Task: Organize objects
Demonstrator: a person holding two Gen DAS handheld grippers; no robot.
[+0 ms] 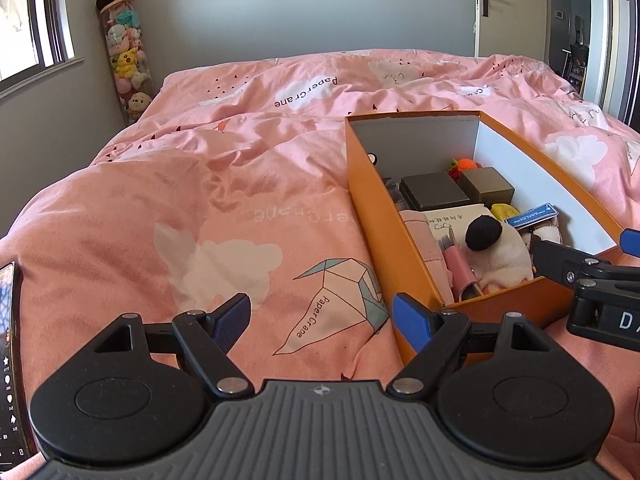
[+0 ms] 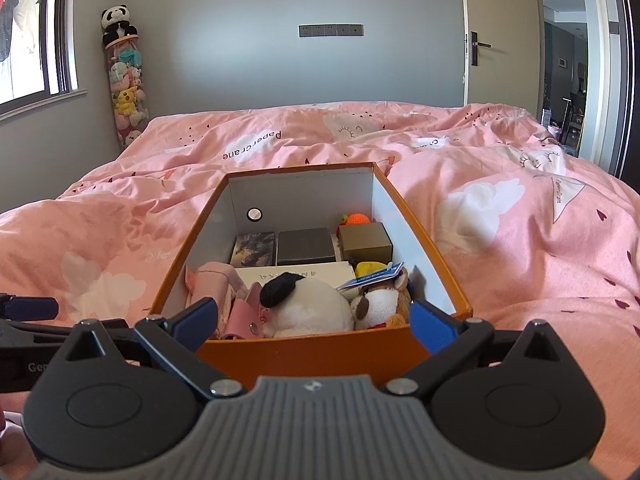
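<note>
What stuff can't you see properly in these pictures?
- Left wrist view: the phone is cut off by the left edge.
- Left wrist view: the right gripper runs off the right edge.
- Right wrist view: the white and black plush covers the lower part of the orange box, so whatever lies underneath is hidden.
- Both views: the print on the blue card is too small to read.
</note>
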